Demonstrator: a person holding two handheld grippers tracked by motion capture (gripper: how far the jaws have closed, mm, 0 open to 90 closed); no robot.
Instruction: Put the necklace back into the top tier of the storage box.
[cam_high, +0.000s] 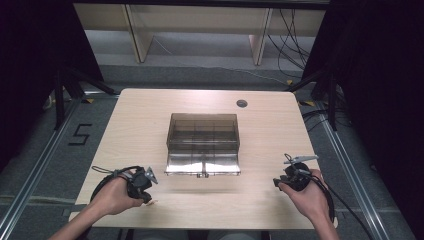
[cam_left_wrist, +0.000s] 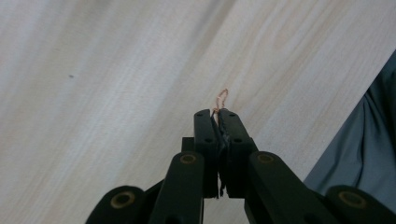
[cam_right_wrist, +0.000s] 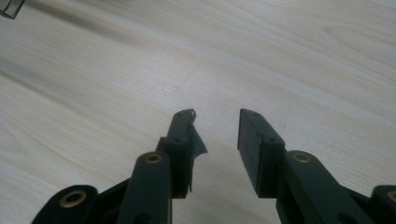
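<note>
Left gripper (cam_high: 148, 199): near the table's front left corner, held in the person's left hand (cam_high: 112, 196); in the left gripper view (cam_left_wrist: 217, 113) its jaws are pressed together on a thin loop.
Loop (cam_left_wrist: 221, 99): a small pale orange band or wire, which one I cannot tell; it sticks out past the jaw tips just above the wood, and a pale speck at the gripper's tip in the high view (cam_high: 151, 202) seems to be the same thing.
Right gripper (cam_high: 276, 182): near the front right corner, in the right hand (cam_high: 306, 196); in the right gripper view (cam_right_wrist: 215, 116) its jaws stand apart with bare wood between them.
Box (cam_high: 203, 144): a clear smoky plastic organiser with compartments, at the middle of the table, its front flap lying open toward the front edge; well apart from both grippers.
Table (cam_high: 150, 115): light wood, with a round dark grommet (cam_high: 242, 103) near the back edge, right of centre.
Writing: a black "5" (cam_high: 80, 134) taped on the floor beside the table's left edge; no brand or label readable on box or grippers.
</note>
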